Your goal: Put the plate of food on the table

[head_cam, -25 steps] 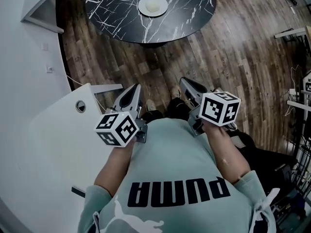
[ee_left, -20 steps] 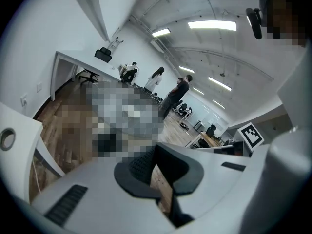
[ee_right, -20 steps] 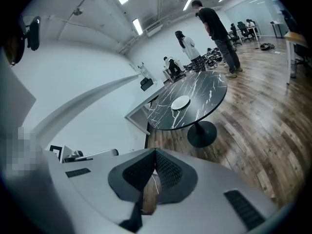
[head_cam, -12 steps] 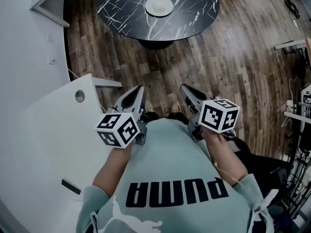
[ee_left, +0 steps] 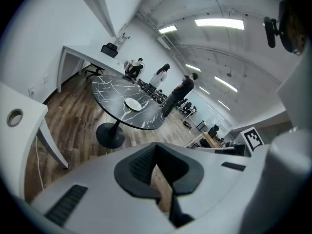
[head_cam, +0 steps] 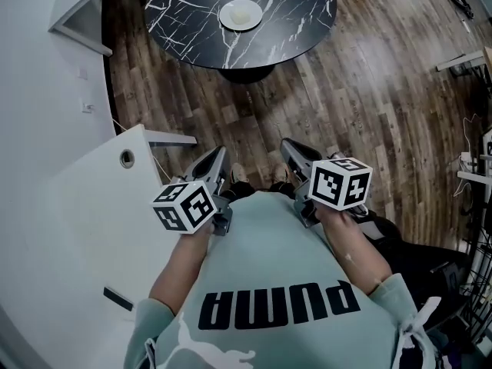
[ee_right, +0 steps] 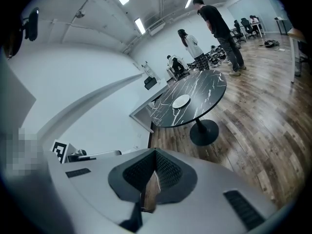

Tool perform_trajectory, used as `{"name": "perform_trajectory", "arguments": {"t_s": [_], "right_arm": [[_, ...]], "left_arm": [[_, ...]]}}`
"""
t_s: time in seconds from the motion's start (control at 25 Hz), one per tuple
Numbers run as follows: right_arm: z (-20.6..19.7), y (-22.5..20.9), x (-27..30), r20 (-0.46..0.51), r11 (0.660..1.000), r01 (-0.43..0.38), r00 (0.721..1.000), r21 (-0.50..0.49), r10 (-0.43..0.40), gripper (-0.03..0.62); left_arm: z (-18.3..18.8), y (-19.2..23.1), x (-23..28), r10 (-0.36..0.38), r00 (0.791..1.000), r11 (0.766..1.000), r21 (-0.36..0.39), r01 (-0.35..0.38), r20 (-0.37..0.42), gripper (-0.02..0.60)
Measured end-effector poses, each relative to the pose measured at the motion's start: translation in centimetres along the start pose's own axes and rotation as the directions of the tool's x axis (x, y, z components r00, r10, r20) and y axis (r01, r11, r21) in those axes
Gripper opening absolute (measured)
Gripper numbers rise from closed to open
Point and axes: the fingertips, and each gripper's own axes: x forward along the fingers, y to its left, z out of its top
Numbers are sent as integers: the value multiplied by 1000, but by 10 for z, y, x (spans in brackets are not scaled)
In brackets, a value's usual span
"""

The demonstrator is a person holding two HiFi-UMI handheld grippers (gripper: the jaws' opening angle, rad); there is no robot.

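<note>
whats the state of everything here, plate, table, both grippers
plate: lying flat on the table, pale food on it
table: standing upright, plate on top
left gripper: fingers shut, nothing between them, far from the plate
right gripper: fingers shut, nothing between them, far from the plate

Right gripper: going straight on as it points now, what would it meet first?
Nothing close; the way looks free up to the round marble table, or the wooden floor before it; depth unclear.
</note>
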Motion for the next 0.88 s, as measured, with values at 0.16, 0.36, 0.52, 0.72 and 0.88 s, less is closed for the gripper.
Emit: {"name": "perform_trajectory", "arguments": {"t_s": [0.16, 0.36, 0.52, 0.72, 0.88], "right_arm": [[0, 1, 0, 19, 1000, 5, 1000, -1, -5, 8], [3, 10, 4, 30, 1000, 1, 1000, -12, -1, 8], [7, 15, 6, 38, 1000, 3, 999, -18, -3, 8], [12, 19, 6, 51, 1000, 11, 999, -22, -10, 8], [10, 22, 5, 50, 1000, 13, 999, -19, -13, 8]], "left_arm": [[3, 1, -4, 0, 1000, 1000, 18, 0, 13, 7], [8, 4, -9, -1, 1000, 1000, 24, 1, 20, 8], [14, 6, -11, -7, 1000, 999, 31, 6, 27, 8], [17, 9, -10, -14, 1000, 1000, 28, 13, 19, 8], [18, 8, -12, -18, 1000, 999, 36, 18, 12, 8]]}}
